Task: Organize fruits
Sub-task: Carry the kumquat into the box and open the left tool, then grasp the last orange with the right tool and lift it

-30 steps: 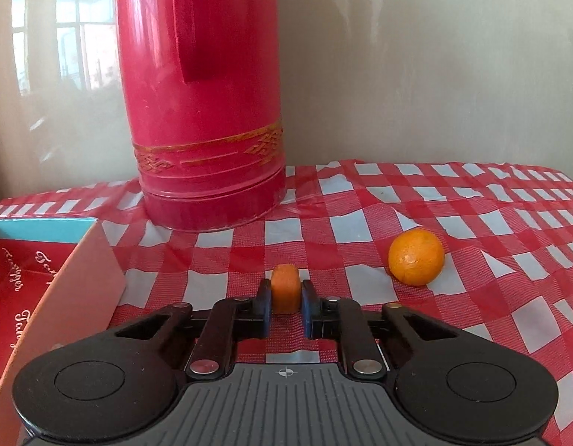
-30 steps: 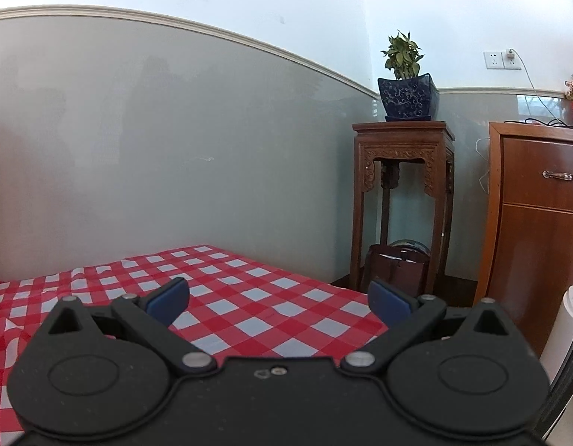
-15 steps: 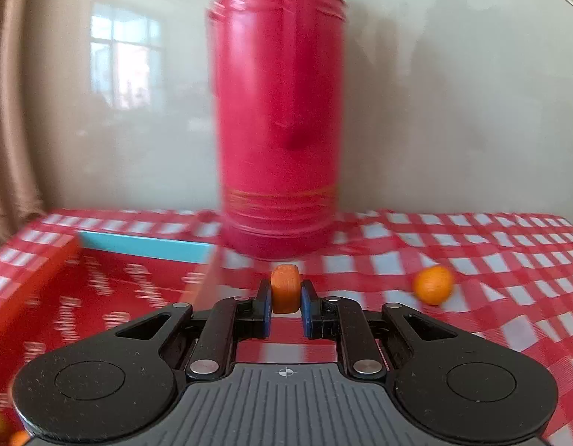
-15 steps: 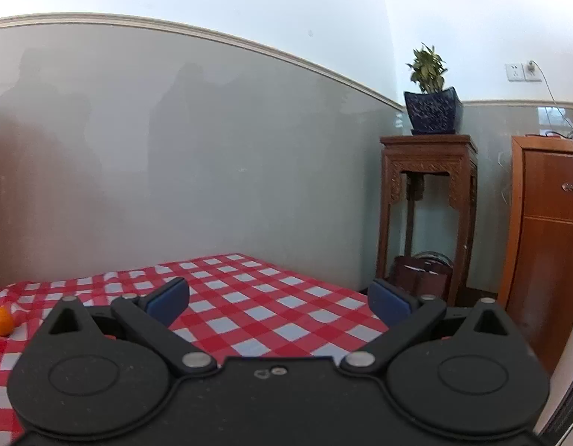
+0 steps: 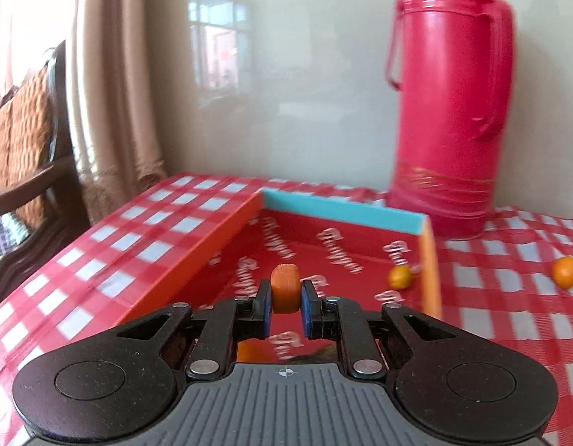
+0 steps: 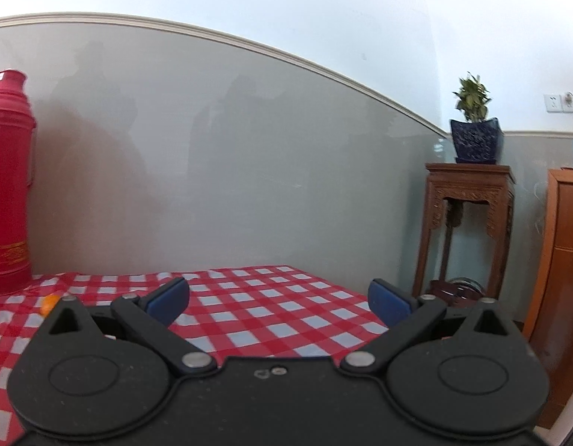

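My left gripper is shut on a small orange fruit and holds it above the open red box, which has a teal far wall and orange side walls. Another small orange fruit lies inside the box by its right wall. A further orange fruit lies on the checked cloth right of the box; it also shows in the right wrist view, half hidden behind the gripper body. My right gripper is open and empty above the cloth.
A tall red thermos stands behind the box's right corner, against the wall; it also shows at the left in the right wrist view. A wooden chair stands left of the table. A plant stand and cabinet stand beyond the table's right edge.
My left gripper has swung left with the fruit, from beside the box to over its inside; the thermos now appears at the right. My right gripper has turned left, so the thermos came into view.
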`<state>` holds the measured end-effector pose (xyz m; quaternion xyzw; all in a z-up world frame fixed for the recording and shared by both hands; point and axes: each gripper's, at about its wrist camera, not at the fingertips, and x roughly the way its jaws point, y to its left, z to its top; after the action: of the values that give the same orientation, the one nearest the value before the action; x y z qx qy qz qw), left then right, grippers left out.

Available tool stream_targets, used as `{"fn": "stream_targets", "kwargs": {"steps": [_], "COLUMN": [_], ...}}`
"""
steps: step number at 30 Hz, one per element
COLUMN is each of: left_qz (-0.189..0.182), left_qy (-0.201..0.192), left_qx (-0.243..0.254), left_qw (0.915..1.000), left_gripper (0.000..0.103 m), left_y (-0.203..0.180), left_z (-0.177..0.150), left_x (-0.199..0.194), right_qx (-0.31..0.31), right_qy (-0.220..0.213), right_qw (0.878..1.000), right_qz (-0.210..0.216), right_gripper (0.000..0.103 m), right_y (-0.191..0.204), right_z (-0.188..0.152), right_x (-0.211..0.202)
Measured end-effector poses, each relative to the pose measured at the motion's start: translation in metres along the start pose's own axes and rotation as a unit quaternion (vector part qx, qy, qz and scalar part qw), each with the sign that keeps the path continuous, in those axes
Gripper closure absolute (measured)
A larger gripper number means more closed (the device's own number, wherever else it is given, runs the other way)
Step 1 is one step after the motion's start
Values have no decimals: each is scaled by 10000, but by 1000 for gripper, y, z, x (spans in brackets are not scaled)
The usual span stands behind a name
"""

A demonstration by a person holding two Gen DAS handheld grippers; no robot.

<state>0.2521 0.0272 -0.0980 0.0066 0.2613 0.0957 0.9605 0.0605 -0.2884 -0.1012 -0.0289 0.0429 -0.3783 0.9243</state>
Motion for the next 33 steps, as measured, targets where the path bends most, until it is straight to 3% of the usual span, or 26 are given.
{"fn": "stream_targets", "kwargs": {"steps": [4, 7, 8, 11, 16, 20, 24, 28, 33], "left_qz": [321, 368, 230, 334, 241, 436, 620, 870, 1216], "left_qy": [155, 246, 176, -23, -299, -651, -761, -939, -1375], "left_qx": [-204, -577, -659, -475, -647, -662, -966, -1278, -1184], "left_qw": [9992, 9973, 9974, 9983, 9972, 9947, 9905, 9835, 9759], "left_gripper": [84, 30, 27, 22, 18, 7, 6, 6, 4], "left_y": [17, 33, 36, 35, 51, 77, 109, 134, 144], "left_z": [-4, -7, -9, -11, -13, -24, -42, -60, -79], "left_x": [5, 2, -3, -19, -53, -86, -108, -123, -140], "right_qx": [-26, -50, -62, -113, -252, -364, -509, -581, -427], "right_qy": [23, 36, 29, 64, 212, 454, 863, 1479, 2056], "right_qw": [9996, 9982, 9977, 9950, 9866, 9759, 9634, 9464, 9374], "right_qz": [286, 592, 680, 991, 1597, 2101, 2488, 2813, 2779], "right_gripper": [6, 6, 6, 6, 6, 8, 16, 35, 36], "right_y": [9, 18, 21, 33, 56, 80, 115, 146, 173], "right_z": [0, 1, 2, 3, 7, 13, 15, 11, 7], "right_x": [-4, -7, -7, -8, -6, 6, 30, 68, 111]}}
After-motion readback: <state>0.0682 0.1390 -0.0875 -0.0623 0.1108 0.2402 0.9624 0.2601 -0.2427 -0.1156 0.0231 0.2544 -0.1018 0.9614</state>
